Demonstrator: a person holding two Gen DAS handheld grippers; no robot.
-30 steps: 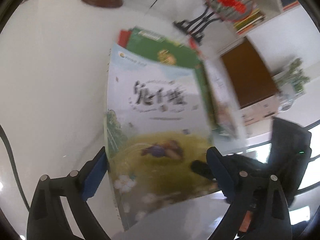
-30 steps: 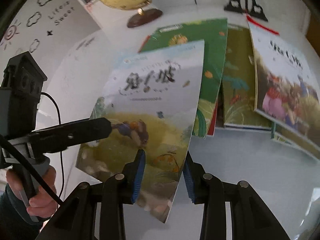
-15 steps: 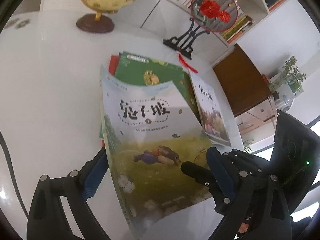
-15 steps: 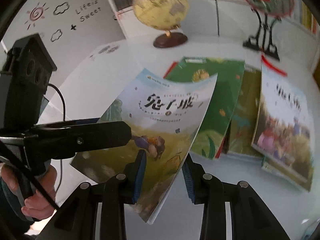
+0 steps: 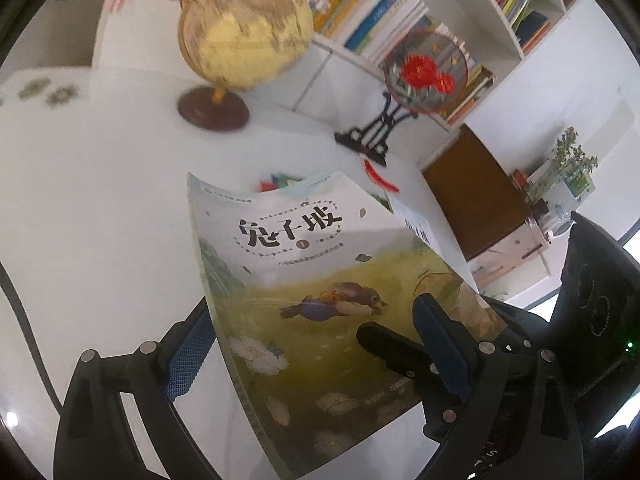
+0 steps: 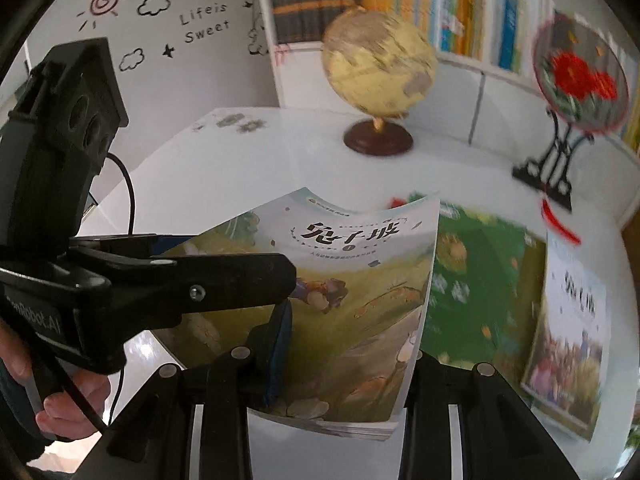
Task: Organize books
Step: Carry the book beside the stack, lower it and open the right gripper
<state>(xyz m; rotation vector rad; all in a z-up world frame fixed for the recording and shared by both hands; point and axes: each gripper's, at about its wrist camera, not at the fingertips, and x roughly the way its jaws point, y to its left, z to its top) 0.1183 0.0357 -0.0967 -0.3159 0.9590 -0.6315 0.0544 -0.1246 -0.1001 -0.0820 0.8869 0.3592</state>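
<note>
A thin picture book (image 5: 320, 304) with a pale sky, a yellow-green meadow and black Chinese title is held up off the white table, tilted and bowed. My right gripper (image 6: 344, 356) is shut on its lower right edge; the book (image 6: 360, 300) fills the space between its fingers. My left gripper (image 5: 316, 344) spans the book's lower part, its blue pads at each side; I cannot tell whether they press it. More books lie flat on the table: a green one (image 6: 476, 276) and a white-topped one (image 6: 572, 320).
A yellow globe (image 5: 244, 36) on a dark round base stands at the back of the white table (image 5: 92, 208). A round red-flower fan on a black stand (image 5: 424, 72) is to its right. Bookshelves (image 5: 400, 8) line the wall behind. A brown cabinet (image 5: 476, 196) is at right.
Both grippers have lifted the book higher and tilted it more upright. The views swung up, so the globe and shelves show more and the flat books less.
</note>
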